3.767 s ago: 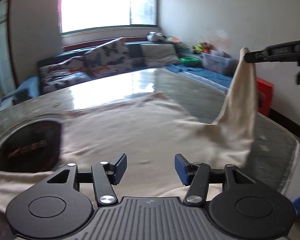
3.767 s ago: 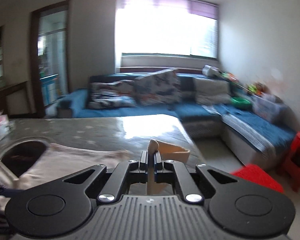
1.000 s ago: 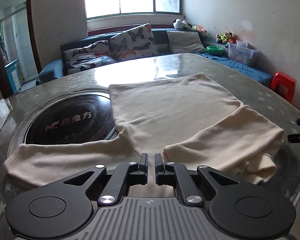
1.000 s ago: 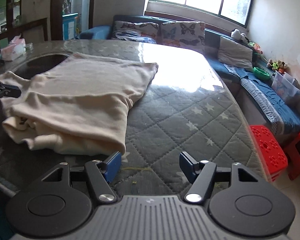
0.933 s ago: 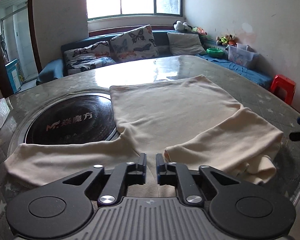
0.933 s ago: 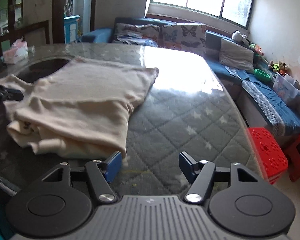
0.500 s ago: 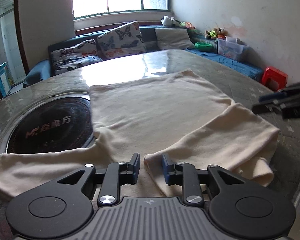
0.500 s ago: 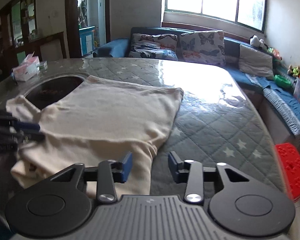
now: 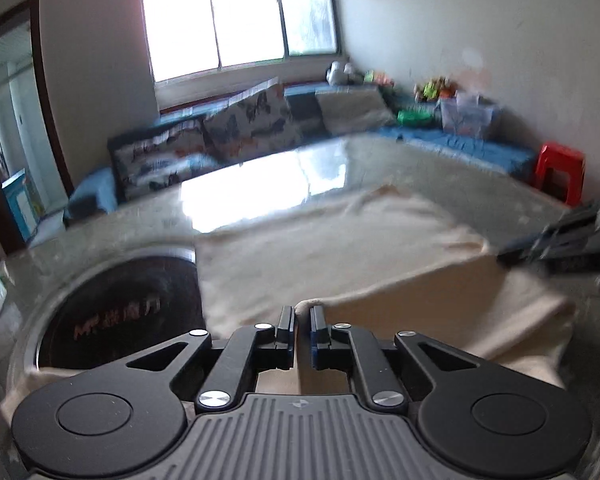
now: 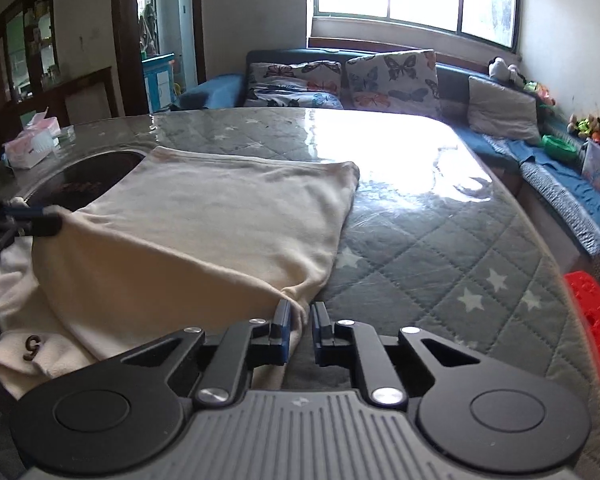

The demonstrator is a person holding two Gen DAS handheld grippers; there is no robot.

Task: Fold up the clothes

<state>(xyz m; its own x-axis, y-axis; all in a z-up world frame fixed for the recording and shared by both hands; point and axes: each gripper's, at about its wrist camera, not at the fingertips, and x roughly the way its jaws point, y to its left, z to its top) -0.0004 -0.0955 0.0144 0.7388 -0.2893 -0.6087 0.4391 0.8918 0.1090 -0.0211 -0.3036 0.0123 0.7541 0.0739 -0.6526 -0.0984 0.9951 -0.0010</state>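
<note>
Currently both grippers grip the near folded edge of the cream garment (image 10: 204,216), which lies spread on the quilted worktop (image 10: 440,248), its left part overlapping the dark round inset (image 9: 112,312).

Left gripper (image 9: 302,320): fingers nearly closed, with a fold of cream cloth pinched at their tips. This view is motion-blurred, so depth of the bite cannot be judged.

Right gripper (image 10: 300,318): fingers drawn close with a narrow gap, a bunched corner of the garment held between them. The cloth rises from the worktop toward each grip, forming a taut raised ridge between the two grippers.

Visible in the right wrist view: lower layers of cloth under the raised edge, one bearing a small dark mark near the left margin. Far hem lies flat and roughly straight.

Judgement on step: the sides appear already turned in; the near edge is lifted for a crosswise fold, bottom toward far hem.

Next move, as I read it: carry both corners forward together at even height, keeping the ridge taut so the layer does not sag or drag the under-layers. Lay the edge down parallel to the far hem, then open the fingers.

Risk: uneven travel would skew the fold; the right-hand bite looks shallow and could slip.
</note>
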